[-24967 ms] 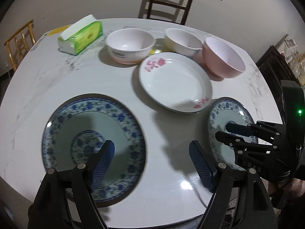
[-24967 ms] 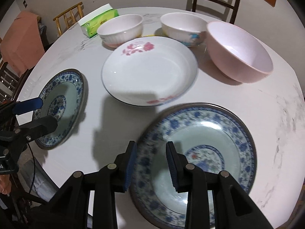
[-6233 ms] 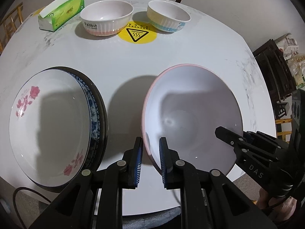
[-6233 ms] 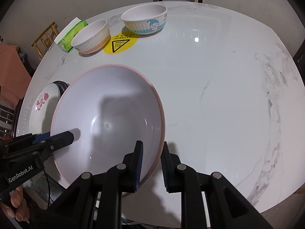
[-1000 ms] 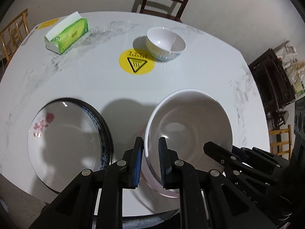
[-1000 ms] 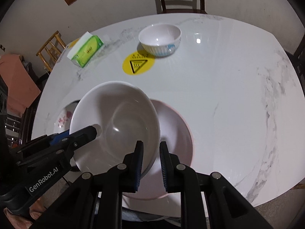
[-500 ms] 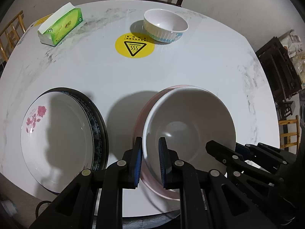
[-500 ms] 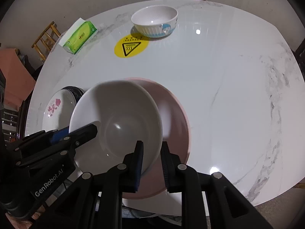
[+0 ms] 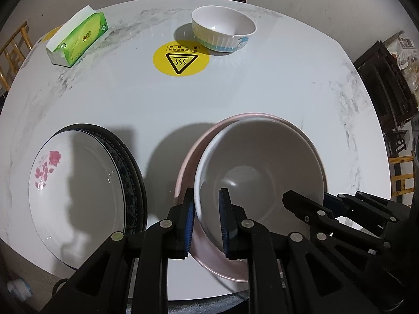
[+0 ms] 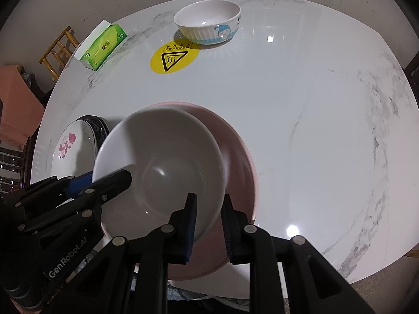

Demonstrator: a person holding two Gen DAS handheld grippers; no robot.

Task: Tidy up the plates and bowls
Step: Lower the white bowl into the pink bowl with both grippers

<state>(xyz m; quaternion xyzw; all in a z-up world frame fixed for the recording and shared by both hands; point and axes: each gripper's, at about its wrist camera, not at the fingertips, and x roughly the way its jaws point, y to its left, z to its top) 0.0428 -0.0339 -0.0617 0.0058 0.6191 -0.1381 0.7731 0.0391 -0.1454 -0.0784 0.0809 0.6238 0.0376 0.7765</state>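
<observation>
We pinch white bowl rim, left gripper and right gripper nearly shut. Uneven release (bowl tilted) could clatter inside pink bowl.

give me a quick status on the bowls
Both tools, left and right, clamped on white ceramic bowl rim. Bowl nested in big pink bowl. Small ribbed bowl not yet stacked. Path clear.

Green tissue box, yellow warning sticker (probably heat caution), marble table.
</observation>
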